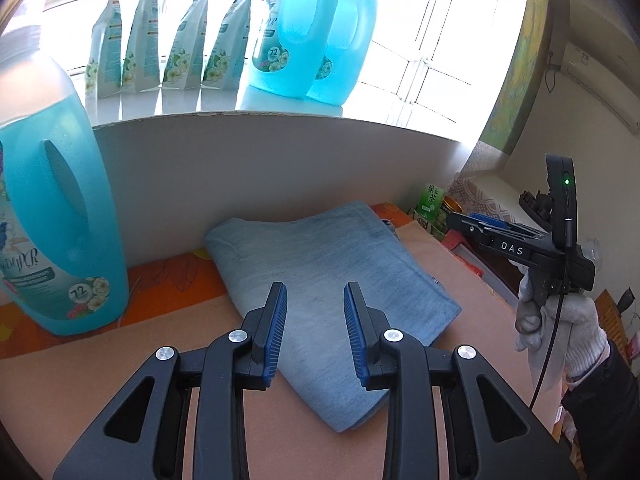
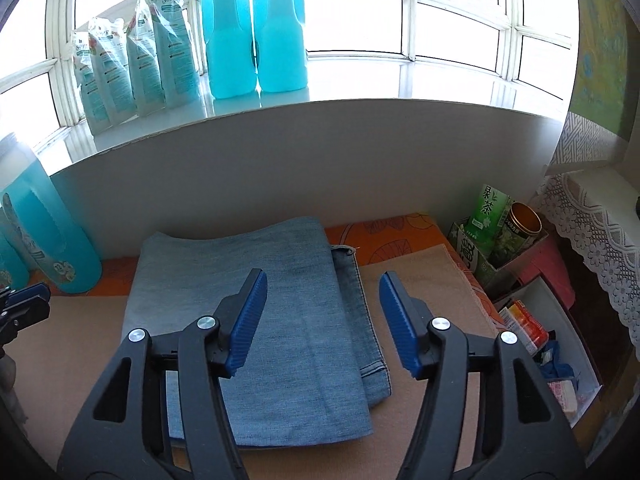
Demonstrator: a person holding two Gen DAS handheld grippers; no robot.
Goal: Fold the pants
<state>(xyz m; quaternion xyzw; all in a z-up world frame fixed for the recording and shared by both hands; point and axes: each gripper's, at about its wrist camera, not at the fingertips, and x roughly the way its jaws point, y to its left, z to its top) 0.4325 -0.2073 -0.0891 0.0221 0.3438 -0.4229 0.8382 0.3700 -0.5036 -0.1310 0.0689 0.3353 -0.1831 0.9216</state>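
Folded pants [image 2: 256, 304] — right gripper [image 2: 322, 292] agape

Left wrist view: rides behind left tongs [image 1: 315, 286], tilted down, close over worktop [image 1: 280, 432], facing window [image 1: 432, 72].
Right wrist view: same mounting behind right tongs [image 2: 323, 276], tilted down, same facing, close.
Shared: folded pants [image 1: 320, 280] [image 2: 256, 280], blue bottles [image 1: 312, 28] [image 2: 256, 28], pouches [image 1: 168, 40] [image 2: 136, 64], window [image 2: 440, 20].

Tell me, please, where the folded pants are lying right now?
In both wrist views the folded pants lie flat on the tan mat, against the grey wall panel, right of the big blue detergent jug.
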